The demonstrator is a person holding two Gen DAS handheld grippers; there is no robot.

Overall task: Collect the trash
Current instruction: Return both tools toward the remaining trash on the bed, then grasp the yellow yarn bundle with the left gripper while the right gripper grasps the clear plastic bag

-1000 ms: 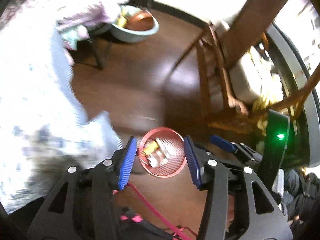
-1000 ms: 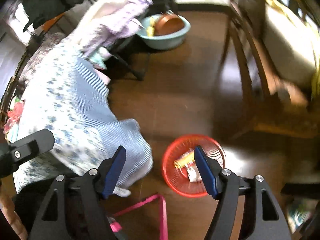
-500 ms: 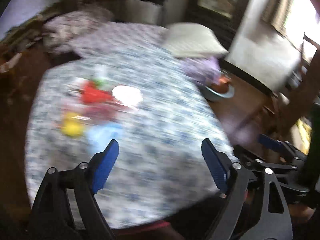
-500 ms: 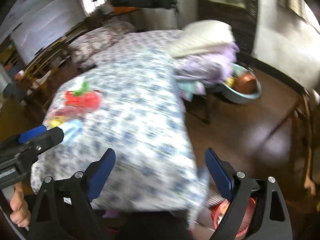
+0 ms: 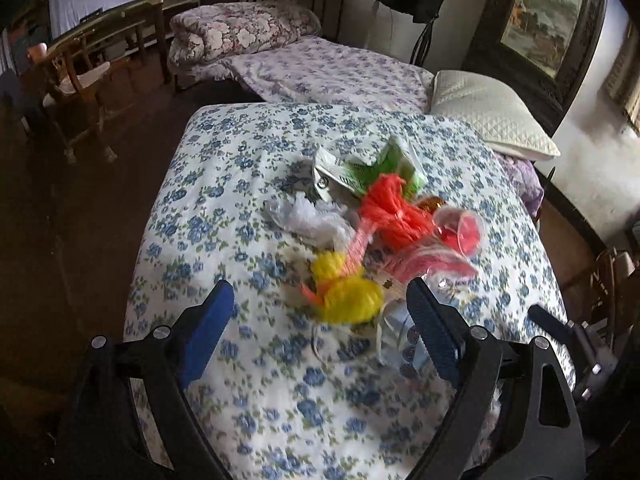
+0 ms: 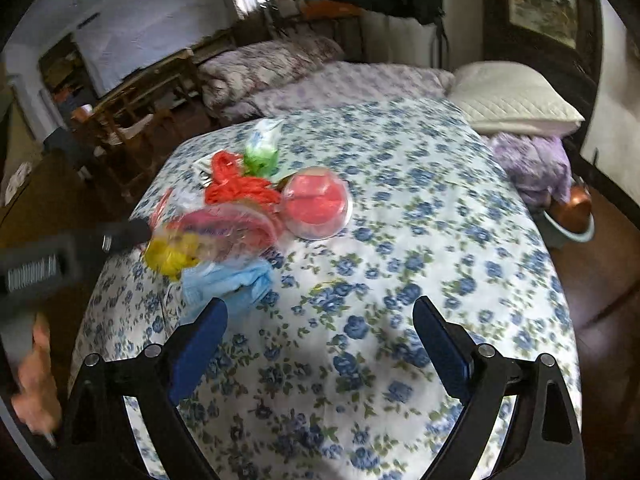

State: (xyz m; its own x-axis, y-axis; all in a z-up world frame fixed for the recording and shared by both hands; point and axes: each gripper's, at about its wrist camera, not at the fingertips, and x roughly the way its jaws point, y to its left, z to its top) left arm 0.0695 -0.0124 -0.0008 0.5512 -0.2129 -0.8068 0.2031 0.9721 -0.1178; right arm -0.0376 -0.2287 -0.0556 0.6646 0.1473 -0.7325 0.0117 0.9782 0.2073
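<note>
Both your tongs hang over the table (image 5: 248, 360) with its blue-flowered cloth, and the trash pile (image 5: 384, 220) sits out on that cloth ahead of you. Your left tongs (image 5: 318, 322) have just been opening and now stand wide, nothing gripped; in the left view the yellow net (image 5: 348, 292) lies between the blue pads, untouched as far as the blur lets you see. Your right tongs (image 6: 320, 326) have just spread too, wide apart, with only bare cloth between them.

The left view gives you the pile from its near side: a white crumpled wrapper (image 5: 308, 218), a green-and-white carton (image 5: 360, 168) behind it, an orange net (image 5: 396, 212) in the middle. The right view shows what the left mostly hides: a clear lidded cup (image 6: 318, 208) with red inside, right of the orange net (image 6: 236, 186), and a blue mask (image 6: 232, 284) at the pile's near edge, just beyond your left pad. It also catches your other tool (image 6: 60, 256) reaching in from the left edge toward the pile, and your hand (image 6: 34, 376) under it. Past the table, both views show a white pillow (image 5: 492, 118).
</note>
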